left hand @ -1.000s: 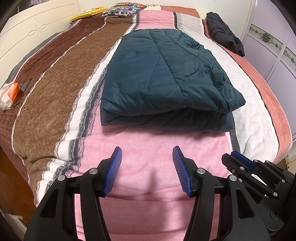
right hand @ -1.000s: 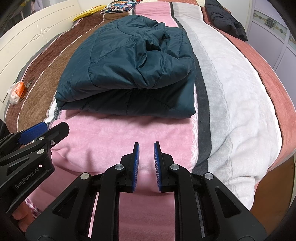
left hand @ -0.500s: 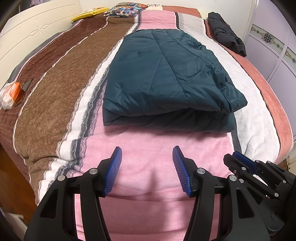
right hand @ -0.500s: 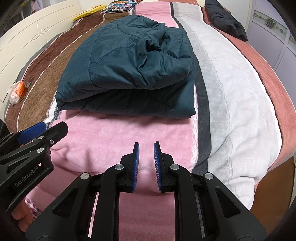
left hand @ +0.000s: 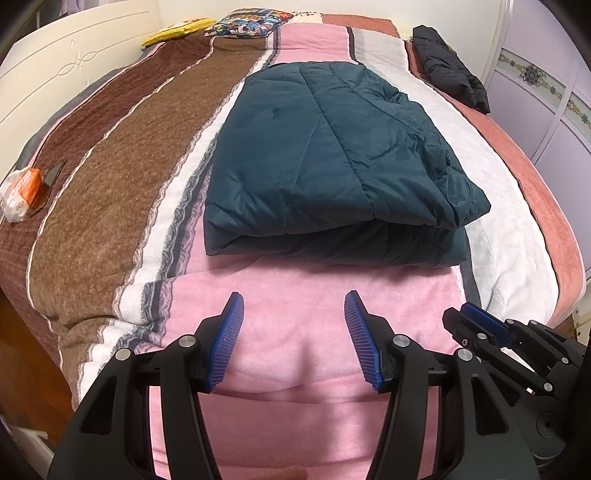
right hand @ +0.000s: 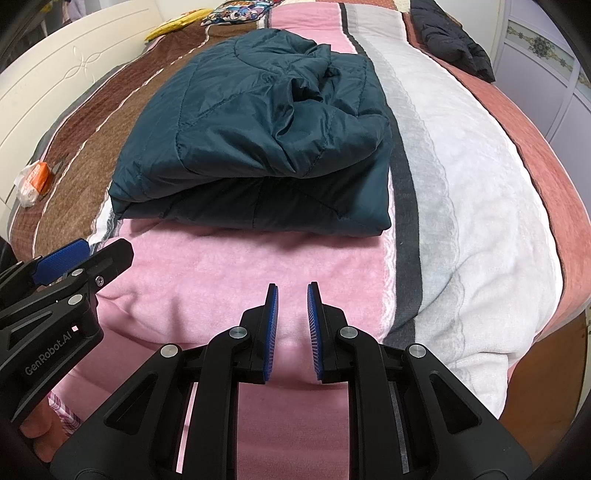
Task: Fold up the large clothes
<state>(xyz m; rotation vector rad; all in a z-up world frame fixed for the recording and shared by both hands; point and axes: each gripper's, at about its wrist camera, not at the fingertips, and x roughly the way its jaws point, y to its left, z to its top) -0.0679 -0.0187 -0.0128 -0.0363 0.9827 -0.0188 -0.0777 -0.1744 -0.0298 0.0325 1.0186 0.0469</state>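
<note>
A dark teal quilted jacket (left hand: pixel 332 155) lies folded into a thick rectangle on the striped blanket (left hand: pixel 110 184), its doubled edge facing me. In the right wrist view the jacket (right hand: pixel 251 122) has a rumpled top layer at its right side. My left gripper (left hand: pixel 293 295) hovers over the pink stripe just short of the jacket, open wide with nothing between its blue pads. My right gripper (right hand: pixel 293 286) hangs beside it to the right, its pads a narrow gap apart and empty. Each gripper shows in the other's view: the right gripper (left hand: pixel 458 319) and the left gripper (right hand: pixel 92 254).
A black garment (left hand: pixel 447 66) lies bundled at the bed's far right edge. An orange packet in plastic (left hand: pixel 22 188) sits at the left edge. Pillows (left hand: pixel 243 24) are at the far end, a white board (left hand: pixel 74 44) on the left, lilac wardrobe doors (left hand: pixel 546 92) on the right.
</note>
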